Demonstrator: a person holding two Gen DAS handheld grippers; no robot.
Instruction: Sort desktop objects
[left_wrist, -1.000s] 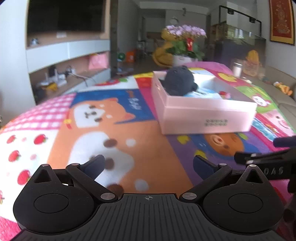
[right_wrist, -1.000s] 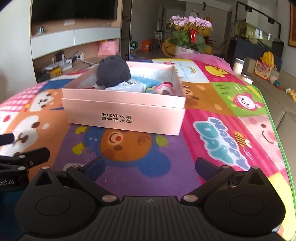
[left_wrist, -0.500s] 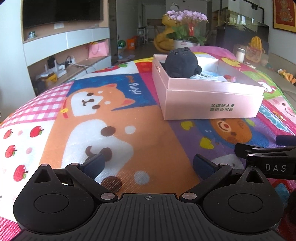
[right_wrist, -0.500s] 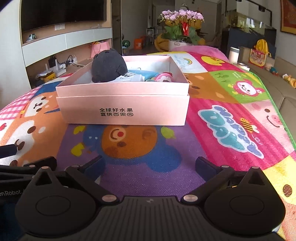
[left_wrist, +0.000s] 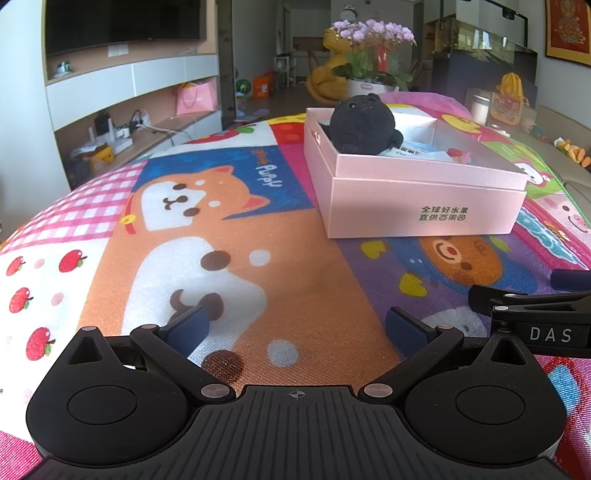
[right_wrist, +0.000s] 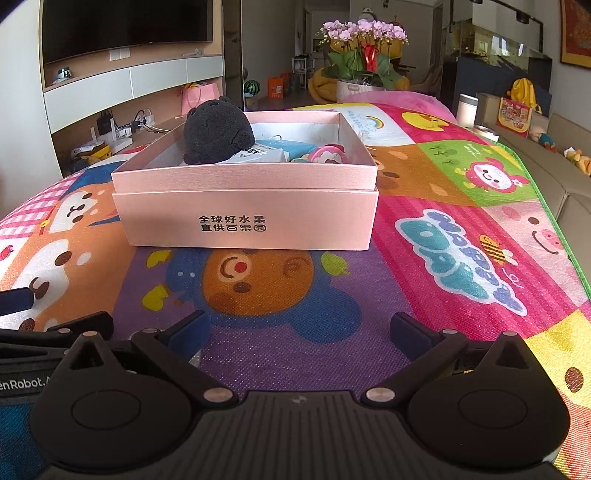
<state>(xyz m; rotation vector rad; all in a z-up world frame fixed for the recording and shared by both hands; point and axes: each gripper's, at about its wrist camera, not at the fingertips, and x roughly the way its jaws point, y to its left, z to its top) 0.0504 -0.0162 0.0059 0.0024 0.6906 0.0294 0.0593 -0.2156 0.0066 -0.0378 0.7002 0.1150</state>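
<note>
Left gripper (left_wrist: 297, 328) jaws spread wide, nothing between, low over cartoon mat (left_wrist: 303, 295). Right gripper (right_wrist: 299, 332) same: jaws apart, empty. Further out, pink box (right_wrist: 245, 221) sits on mat. Inside box: black plush (right_wrist: 218, 131) at left-rear, blue packet (right_wrist: 291, 147), pink toy (right_wrist: 328, 155). Behind table: orchid pot (right_wrist: 360, 62).

Daylit living room: wall television (right_wrist: 125, 26), shelving (right_wrist: 129, 81), potted orchids (right_wrist: 364, 48)
</note>
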